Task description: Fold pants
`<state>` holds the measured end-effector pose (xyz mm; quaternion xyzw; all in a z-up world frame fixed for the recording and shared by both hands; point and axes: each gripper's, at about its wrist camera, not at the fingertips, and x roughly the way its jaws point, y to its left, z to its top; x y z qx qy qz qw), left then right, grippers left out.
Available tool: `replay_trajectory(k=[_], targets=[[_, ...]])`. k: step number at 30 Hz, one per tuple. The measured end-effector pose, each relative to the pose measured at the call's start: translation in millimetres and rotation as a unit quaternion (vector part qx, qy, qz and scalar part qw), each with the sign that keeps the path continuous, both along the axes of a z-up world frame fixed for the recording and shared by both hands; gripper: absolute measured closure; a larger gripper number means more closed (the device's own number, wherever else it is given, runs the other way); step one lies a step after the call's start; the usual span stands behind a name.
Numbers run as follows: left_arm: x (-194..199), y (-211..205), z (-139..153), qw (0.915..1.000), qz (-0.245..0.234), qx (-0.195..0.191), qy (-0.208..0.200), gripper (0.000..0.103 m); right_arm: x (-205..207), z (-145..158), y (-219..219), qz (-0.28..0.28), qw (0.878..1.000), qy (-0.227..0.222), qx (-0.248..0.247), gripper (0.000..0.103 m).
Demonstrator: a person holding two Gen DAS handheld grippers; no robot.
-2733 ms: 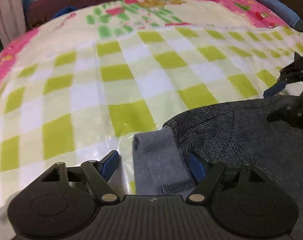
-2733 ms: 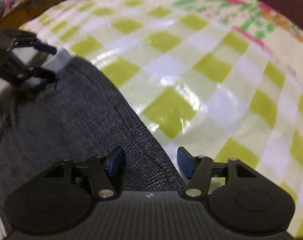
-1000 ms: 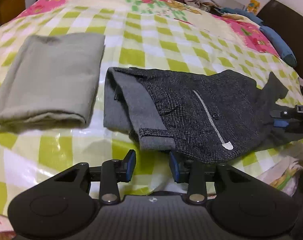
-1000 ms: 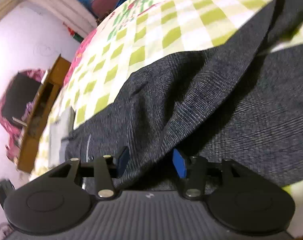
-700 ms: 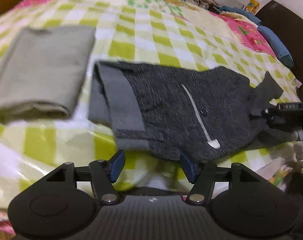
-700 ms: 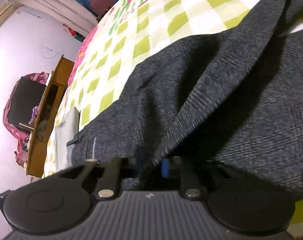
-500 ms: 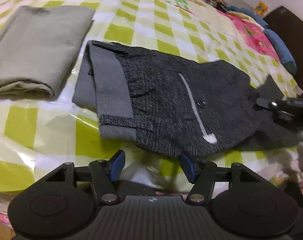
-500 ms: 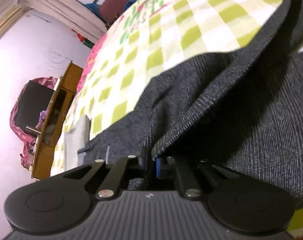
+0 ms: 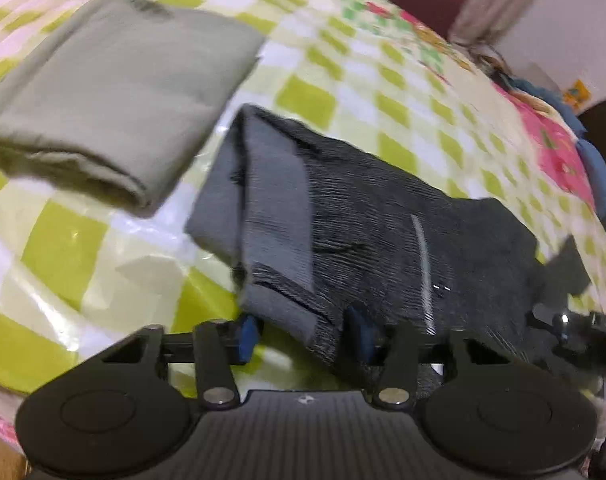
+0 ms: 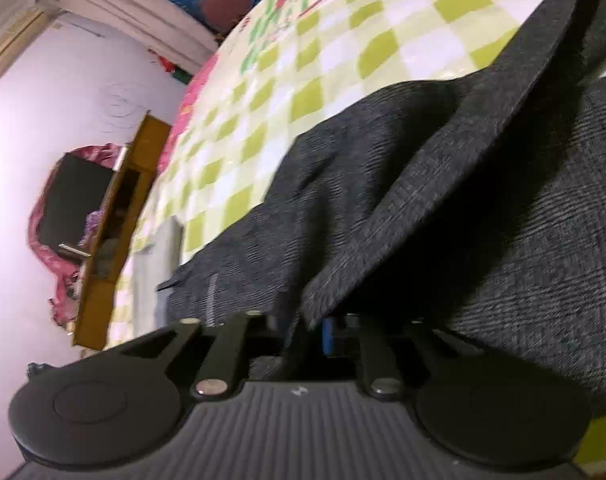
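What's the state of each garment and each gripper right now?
dark grey pants: partly folded on the bed, waistband flipped to show lining.
olive folded garment: folded flat, lying beside the pants, untouched.
left gripper: jaws just been closing, waistband corner between them, pad contact unclear.
right gripper: jaws narrow, clamped on a pants fold.

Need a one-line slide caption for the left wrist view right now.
Left gripper closing around the waistband corner of the dark grey pants on the checked bedspread, beside a folded olive garment.
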<state>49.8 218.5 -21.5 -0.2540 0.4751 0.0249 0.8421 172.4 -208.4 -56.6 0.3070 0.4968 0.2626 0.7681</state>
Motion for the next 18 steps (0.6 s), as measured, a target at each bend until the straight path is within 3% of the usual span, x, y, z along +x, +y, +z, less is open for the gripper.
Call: replay_trajectory(k=[1,3,6,10,12,15,18], targets=[[0.9,1.7,0.8,1.0,0.0,0.0,0.0,0.052,1.9,-0.7,0.1,-0.005,1.0,0.002,-0.006,0.083],[5.0,-1.0,11.6,0.9997,-0.012,0.015,-0.014,0.059,5.0,4.3,0.1,-0.009,1.0,0.001,-0.004,0.097],[19.8,-3.8,40.6,0.9969,-0.038,0.045,-0.052,0.063,6.5,35.7,5.5,-0.001,0.998,-0.054,-0.011,0.097],[35.5,-0.7,85.1,0.9867,-0.052,0.08,-0.132,0.065,-0.7,86.6,7.2,-0.001,0.991,-0.131,0.02,0.098],[39.4,4.9,92.7,0.9832,-0.05,0.085,-0.153,0.065,-10.0,98.4,8.6,0.0,0.986,-0.163,0.025,0.098],[40.8,14.4,66.3,0.9873,-0.039,0.085,-0.129,0.065,-22.8,79.5,23.3,0.017,0.988,-0.152,0.003,0.098],[33.1,21.2,13.4,0.9949,-0.024,0.084,-0.051,0.065,-37.2,21.6,46.9,0.057,0.994,-0.075,-0.049,0.098]])
